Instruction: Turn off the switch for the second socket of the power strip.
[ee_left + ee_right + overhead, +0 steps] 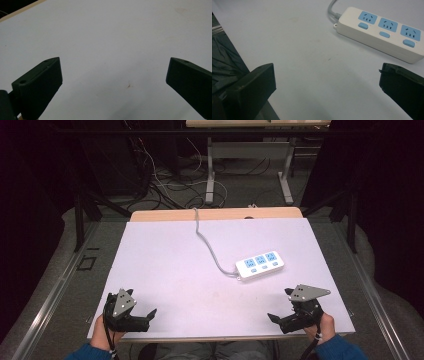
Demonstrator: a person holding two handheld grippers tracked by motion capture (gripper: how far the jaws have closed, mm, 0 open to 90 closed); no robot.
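Both grippers rest at the near edge of the table (165, 250), each held by a hand coming in from below. Left gripper (142, 312) sits at the near left corner, its jaws spread wide with nothing between them; in the left gripper view (113, 82) only bare white table surface lies ahead of the two black jaws. Right gripper (280, 306) sits at the near right corner, jaws likewise spread apart and empty, with the grey three-cornered plate on top of it. In the right gripper view (327, 85) the table's near edge runs just beside one jaw.

Beyond the right gripper, ahead of it and apart from it, lies the white power strip (260, 265) flat on the table, untouched. It shows three blue sockets, each with a blue button beside it (384, 30). Left gripper is well apart from the strip.

Farther off, the strip's grey cord (207, 242) runs from its end away across the table to the far edge.
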